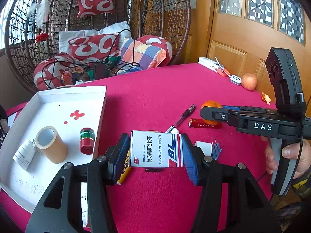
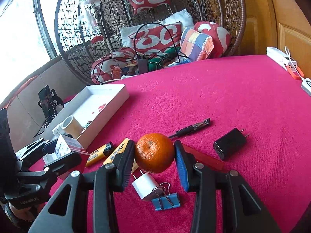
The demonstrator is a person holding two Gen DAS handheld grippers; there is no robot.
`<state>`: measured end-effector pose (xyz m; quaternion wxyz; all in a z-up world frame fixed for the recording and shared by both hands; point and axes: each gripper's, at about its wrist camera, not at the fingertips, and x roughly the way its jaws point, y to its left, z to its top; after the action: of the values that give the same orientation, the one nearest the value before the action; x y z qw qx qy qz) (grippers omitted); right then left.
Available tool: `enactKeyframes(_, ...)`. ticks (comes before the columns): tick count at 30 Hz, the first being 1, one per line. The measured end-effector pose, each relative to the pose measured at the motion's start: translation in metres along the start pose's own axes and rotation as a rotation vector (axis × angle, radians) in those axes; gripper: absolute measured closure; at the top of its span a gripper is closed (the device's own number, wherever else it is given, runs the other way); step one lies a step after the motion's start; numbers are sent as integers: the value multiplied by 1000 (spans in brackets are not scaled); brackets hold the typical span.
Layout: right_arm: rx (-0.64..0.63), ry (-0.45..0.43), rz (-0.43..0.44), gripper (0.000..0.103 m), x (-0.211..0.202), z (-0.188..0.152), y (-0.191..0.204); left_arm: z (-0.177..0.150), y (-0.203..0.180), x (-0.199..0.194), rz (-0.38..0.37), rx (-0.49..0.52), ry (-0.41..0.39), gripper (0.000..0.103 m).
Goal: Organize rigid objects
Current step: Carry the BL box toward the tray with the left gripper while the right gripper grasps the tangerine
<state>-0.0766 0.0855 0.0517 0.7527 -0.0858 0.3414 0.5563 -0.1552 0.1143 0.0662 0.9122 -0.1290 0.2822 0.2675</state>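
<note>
My left gripper (image 1: 155, 152) is shut on a white medicine box (image 1: 156, 149) with red and blue print, held just above the red tablecloth beside the white tray (image 1: 103, 104). In the right wrist view that gripper (image 2: 58, 149) and the box (image 2: 64, 145) show at the left, next to the tray (image 2: 116, 97). My right gripper (image 2: 154, 161) has both pads against an orange (image 2: 154, 152). From the left wrist view the right gripper (image 1: 210, 114) crosses in front of the orange (image 1: 210, 104), with a hand on its handle.
The tray holds a tape roll (image 1: 51, 144), a green-and-red jar (image 1: 87, 140) and a white bottle (image 1: 24, 156). On the cloth lie a pen (image 2: 191, 127), a black charger (image 2: 229, 143), a white plug (image 2: 145, 188), blue binder clips (image 2: 166, 201) and yellow lighters (image 2: 99, 153). An apple (image 1: 249, 81) sits at the far right.
</note>
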Motion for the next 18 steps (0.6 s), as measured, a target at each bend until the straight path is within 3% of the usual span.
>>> enactKeyframes(18,38,28,62,63,-1,2,8,1,25,-19,36,-66,-55,50)
